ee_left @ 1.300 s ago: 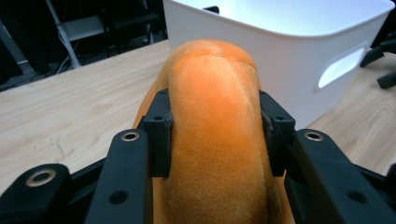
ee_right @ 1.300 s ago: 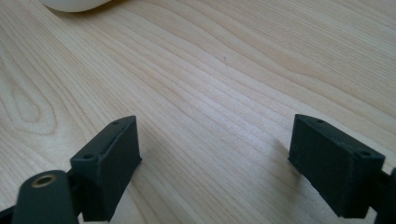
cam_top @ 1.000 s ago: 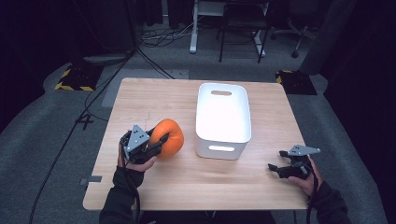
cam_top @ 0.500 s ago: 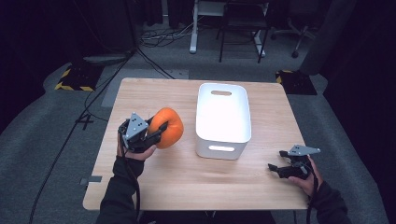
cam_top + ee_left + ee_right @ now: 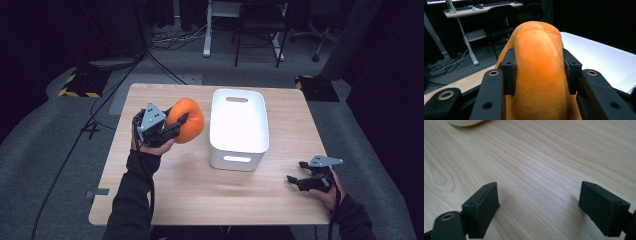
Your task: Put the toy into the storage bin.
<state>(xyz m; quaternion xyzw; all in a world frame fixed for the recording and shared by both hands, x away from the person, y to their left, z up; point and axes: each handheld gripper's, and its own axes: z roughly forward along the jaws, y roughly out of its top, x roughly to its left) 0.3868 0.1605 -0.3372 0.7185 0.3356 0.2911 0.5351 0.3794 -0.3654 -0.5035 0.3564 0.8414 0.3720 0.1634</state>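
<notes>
From the high view, the left claw [image 5: 176, 125] pinches an orange plush toy [image 5: 187, 120] and holds it up off the table [image 5: 190, 195], just left of the white bin [image 5: 239, 127]. The pickup looks done; dropping it in the bin is likely left. The toy looks round, so no long side shows. The right claw [image 5: 296, 181] rests near the table's right edge.

From the left gripper view, both pads squeeze the toy [image 5: 539, 72], which bulges upward.

From the right gripper view, the claw [image 5: 539, 205] is spread wide, holding nothing.

wooden table [image 5: 190, 195]; white bin [image 5: 239, 127] on it; chair [image 5: 260, 20] behind
</notes>
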